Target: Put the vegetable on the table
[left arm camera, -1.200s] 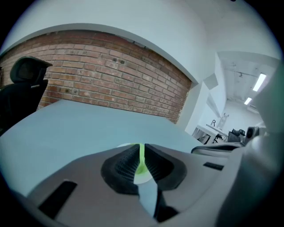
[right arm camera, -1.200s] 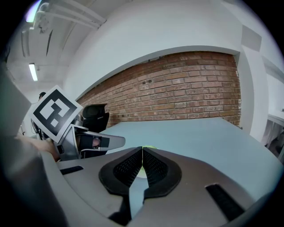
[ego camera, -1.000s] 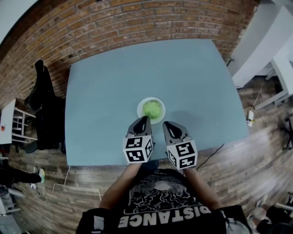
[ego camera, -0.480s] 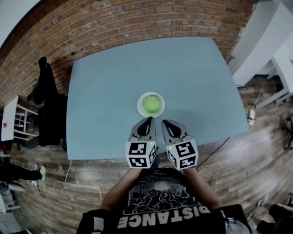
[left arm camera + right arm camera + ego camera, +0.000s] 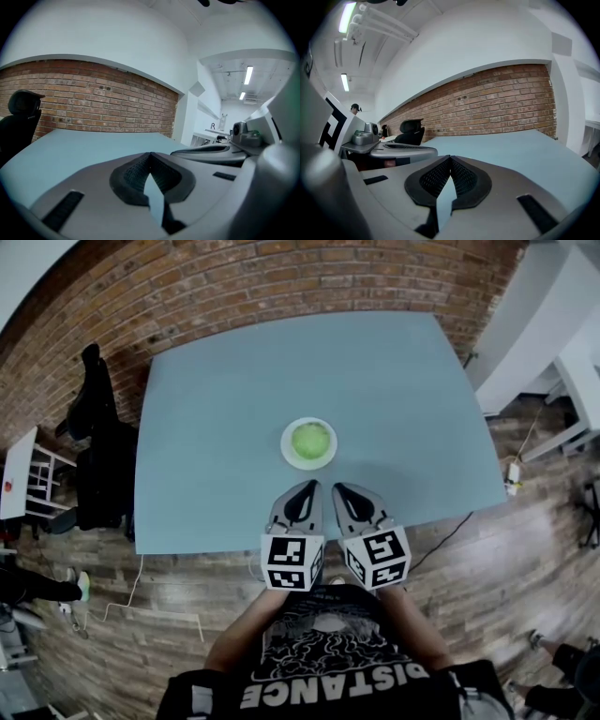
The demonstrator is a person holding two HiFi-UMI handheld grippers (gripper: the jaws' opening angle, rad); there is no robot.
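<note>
1. Both grippers empty. Left gripper (image 5: 150,153): jaws closing the last bit, tips meeting on nothing. Right gripper (image 5: 450,157): clenched tip to tip, nothing between.
2. You hold the two side by side, close together, over the near edge of the worktop (image 5: 216,427), pointing toward its middle.
3. Vegetable (image 5: 310,439): round, green, sitting on a white plate (image 5: 289,457) at mid-worktop, just ahead of both grippers and apart from them. Judged: not yet lifted off the plate.
4. Risk, closed jaws: if you advance as you are, the tips will butt the vegetable or the plate rim and shove them instead of gripping. Spread the jaws first.
5. Risk, shape: a round vegetable pinched off-centre may squirt out and roll off the plate.
6. Risk, plate: it looks light and loose, so a low approach could drag or tip it.
7. Risk, crowding: the grippers are near enough to knock each other if both reach.
</note>
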